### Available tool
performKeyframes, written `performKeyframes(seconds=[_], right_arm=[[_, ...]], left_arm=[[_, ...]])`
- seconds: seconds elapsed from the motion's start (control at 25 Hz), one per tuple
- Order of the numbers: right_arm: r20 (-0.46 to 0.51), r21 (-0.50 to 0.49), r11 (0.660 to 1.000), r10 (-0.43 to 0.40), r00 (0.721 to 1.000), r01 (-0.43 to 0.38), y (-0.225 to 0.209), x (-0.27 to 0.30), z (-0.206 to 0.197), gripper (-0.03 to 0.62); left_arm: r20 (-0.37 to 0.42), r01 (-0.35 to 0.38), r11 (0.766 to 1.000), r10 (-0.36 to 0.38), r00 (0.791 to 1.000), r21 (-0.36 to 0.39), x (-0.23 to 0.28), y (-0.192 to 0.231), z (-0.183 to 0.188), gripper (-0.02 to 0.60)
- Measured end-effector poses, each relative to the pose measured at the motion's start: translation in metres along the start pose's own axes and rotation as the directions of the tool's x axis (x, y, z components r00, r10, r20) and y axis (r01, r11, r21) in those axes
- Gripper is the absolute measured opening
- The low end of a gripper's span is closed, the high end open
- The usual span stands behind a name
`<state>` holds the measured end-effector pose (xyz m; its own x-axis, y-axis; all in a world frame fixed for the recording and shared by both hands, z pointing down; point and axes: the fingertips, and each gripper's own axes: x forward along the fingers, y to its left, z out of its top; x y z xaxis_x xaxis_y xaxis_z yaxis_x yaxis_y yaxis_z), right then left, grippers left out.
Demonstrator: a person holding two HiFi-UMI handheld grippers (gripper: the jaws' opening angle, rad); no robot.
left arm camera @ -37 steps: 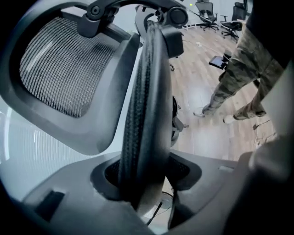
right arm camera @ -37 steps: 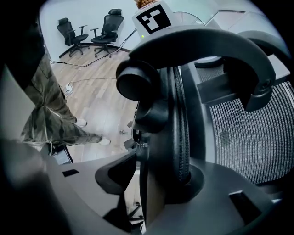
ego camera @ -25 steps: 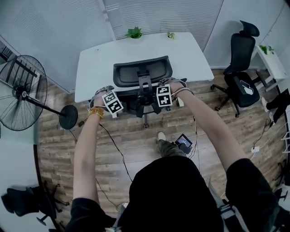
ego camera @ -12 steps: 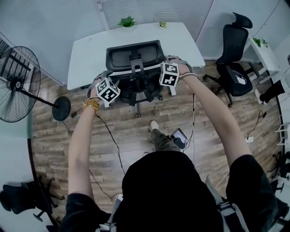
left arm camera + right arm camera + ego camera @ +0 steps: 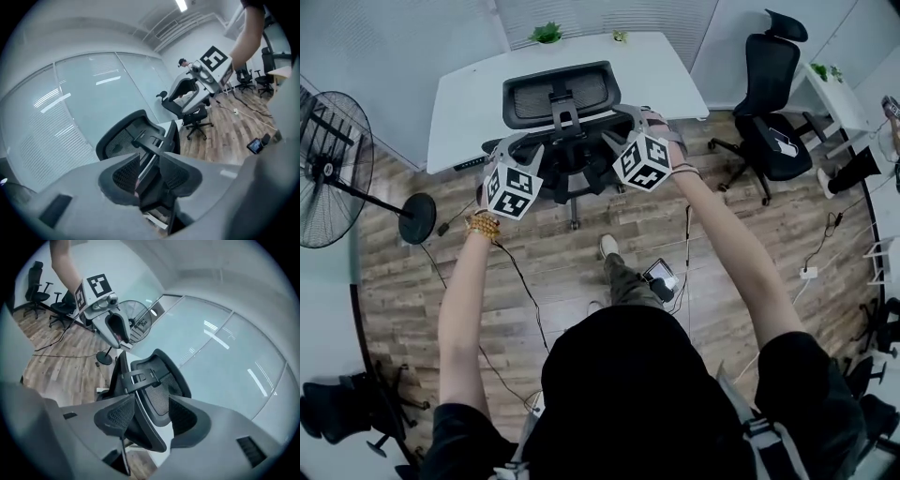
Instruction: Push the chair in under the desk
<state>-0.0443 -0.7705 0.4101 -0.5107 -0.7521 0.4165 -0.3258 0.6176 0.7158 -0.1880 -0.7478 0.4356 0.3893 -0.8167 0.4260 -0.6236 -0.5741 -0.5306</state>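
Note:
The black mesh office chair (image 5: 558,94) stands with its seat under the white desk (image 5: 464,103), its backrest towards me. In the head view my left gripper (image 5: 516,145) is raised at the backrest's left side. My right gripper (image 5: 619,127) is at the backrest's right side. The left gripper (image 5: 150,176) has just been closing. A dark edge of the chair (image 5: 159,140) shows between its pads, with a gap still on one side. The right gripper (image 5: 150,416) stands open astride the backrest's rim (image 5: 140,427).
A standing fan (image 5: 328,169) is at the left on the wood floor. A second black chair (image 5: 773,103) and a small white table (image 5: 830,89) stand at the right. Plants (image 5: 546,35) sit at the desk's far edge. Cables (image 5: 516,281) and a small screen (image 5: 659,277) lie by my feet.
Both grippers have risen from the chair's armrest level up to the sides of the backrest and rolled. The chair has stayed at the desk.

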Motion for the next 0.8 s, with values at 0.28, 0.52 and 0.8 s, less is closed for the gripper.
performKeyframes(seconds=[0.28,0.52,0.8], right_arm=[[0.161,0.266,0.953,-0.192,0.968,0.145,-0.002,-0.054,0.038,0.184],[0.230,0.377,0.902,-0.312,0.922,0.211,0.009,-0.087,0.057,0.144],[0.249,0.524,0.828,-0.371,0.895,0.198,0.032,-0.097,0.059,0.077]], left_arm=[[0.158,-0.037,0.988,0.061,0.985,-0.151,-0.045,-0.024,0.029,0.104],[0.249,-0.131,0.923,0.231,0.941,-0.362,-0.076,-0.022,0.045,0.055],[0.257,-0.218,0.870,0.356,0.899,-0.442,-0.091,-0.048,0.045,0.005]])
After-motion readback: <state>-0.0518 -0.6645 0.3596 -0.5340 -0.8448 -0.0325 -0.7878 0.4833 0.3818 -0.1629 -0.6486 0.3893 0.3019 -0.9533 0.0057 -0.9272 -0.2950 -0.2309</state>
